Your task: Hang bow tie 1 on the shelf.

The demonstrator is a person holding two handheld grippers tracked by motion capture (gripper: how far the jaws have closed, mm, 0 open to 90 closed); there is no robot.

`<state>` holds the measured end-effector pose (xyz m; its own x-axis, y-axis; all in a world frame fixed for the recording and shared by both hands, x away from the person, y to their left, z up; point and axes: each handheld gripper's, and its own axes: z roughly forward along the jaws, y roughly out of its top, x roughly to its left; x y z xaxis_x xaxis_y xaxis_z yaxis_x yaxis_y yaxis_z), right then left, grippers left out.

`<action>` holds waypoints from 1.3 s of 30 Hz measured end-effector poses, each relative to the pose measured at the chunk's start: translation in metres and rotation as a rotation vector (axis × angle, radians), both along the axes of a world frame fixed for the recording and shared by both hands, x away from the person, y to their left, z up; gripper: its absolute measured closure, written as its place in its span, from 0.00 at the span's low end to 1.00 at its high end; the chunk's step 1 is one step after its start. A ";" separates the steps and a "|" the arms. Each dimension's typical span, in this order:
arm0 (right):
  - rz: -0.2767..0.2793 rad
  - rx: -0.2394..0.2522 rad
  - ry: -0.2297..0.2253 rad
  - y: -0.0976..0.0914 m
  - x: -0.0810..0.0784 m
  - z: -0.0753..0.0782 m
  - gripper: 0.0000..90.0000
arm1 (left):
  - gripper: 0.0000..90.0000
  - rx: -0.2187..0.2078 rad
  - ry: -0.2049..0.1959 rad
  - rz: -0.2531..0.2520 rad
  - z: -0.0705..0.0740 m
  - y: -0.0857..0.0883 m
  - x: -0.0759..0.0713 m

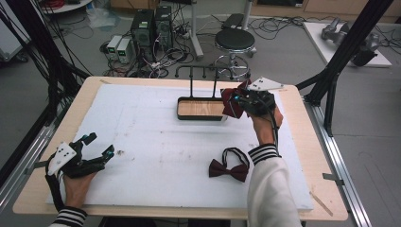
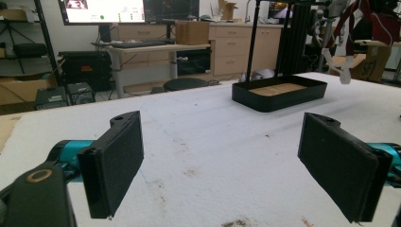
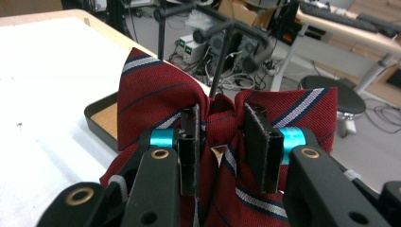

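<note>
A white foam sheet [image 1: 156, 142] covers the wooden table, with computers, cables and a stool on the floor behind it. The right gripper [image 3: 222, 142] is clamped on the knot of a red striped bow tie [image 3: 156, 94], carried in the air just beside the right end of the black tray [image 1: 201, 115] and close to the hooked stand [image 1: 203, 73] that rises behind it. The left gripper [image 1: 97, 149] rests at the table's near left corner with its jaws spread wide and nothing between them. Judging by the scene, the ties are being moved to the tray or its hooks: this one is lifted but not yet placed, and a second, dark bow tie [image 1: 230, 169] lies on the foam near the right forearm, untouched. The tray's wooden floor is bare. The stand's upright rods are directly ahead of the held tie and could snag its wings.
</note>
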<state>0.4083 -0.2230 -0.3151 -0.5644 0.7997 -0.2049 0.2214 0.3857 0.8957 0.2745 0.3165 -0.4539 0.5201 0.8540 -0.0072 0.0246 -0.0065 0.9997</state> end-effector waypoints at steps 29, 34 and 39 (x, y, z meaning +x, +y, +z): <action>0.067 0.044 -0.098 0.010 0.029 0.056 0.77 | 0.17 -0.006 0.002 0.000 0.000 0.000 0.000; 0.051 0.045 -0.090 0.007 0.039 0.058 0.77 | 0.17 -0.006 0.003 -0.001 0.000 0.000 0.000; 0.031 0.047 -0.091 0.003 0.045 0.058 0.76 | 0.17 -0.006 0.004 -0.001 0.000 0.000 0.000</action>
<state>0.4532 -0.2202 -0.2570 -0.5699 0.7920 -0.2188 0.1271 0.3481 0.9288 0.2747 0.3169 -0.4538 0.5206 0.8537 -0.0145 0.0286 -0.0005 0.9996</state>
